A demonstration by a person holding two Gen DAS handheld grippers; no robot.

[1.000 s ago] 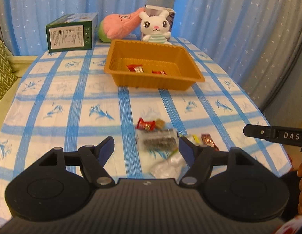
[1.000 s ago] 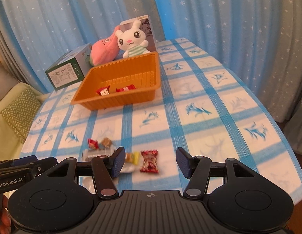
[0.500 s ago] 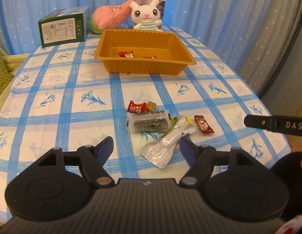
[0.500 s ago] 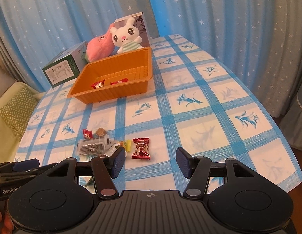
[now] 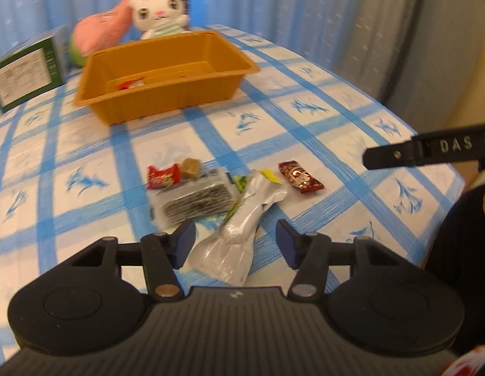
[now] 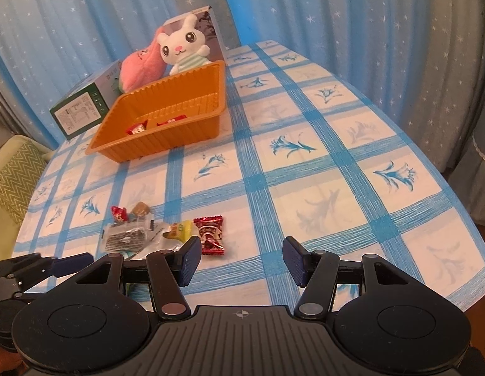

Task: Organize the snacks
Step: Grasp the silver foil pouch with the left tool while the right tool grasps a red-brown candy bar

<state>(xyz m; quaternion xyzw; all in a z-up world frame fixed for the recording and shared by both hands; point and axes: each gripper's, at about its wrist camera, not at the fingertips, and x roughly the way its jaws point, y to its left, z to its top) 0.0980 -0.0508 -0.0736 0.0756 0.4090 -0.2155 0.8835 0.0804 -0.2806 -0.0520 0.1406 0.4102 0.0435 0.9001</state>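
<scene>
Only thing I can actually read is "DAS" in pale letters on the side of the right gripper (image 5: 430, 152), seen from the left wrist view. The green box (image 6: 82, 112) has a white panel of fine print, way too small to read. Snack wrappers are unreadable too.

A home, most likely a living or dining room. The desk (image 6: 320, 169) wears a blue-checked cloth printed with flowers. Star-dotted blue curtains (image 6: 336, 9) hang close behind its far edge. At the far edge sit a white plush rabbit (image 6: 183, 50) and a pink plush toy (image 6: 142, 65). Past the left edge stands a sofa with a green zigzag cushion (image 6: 13, 175).
</scene>
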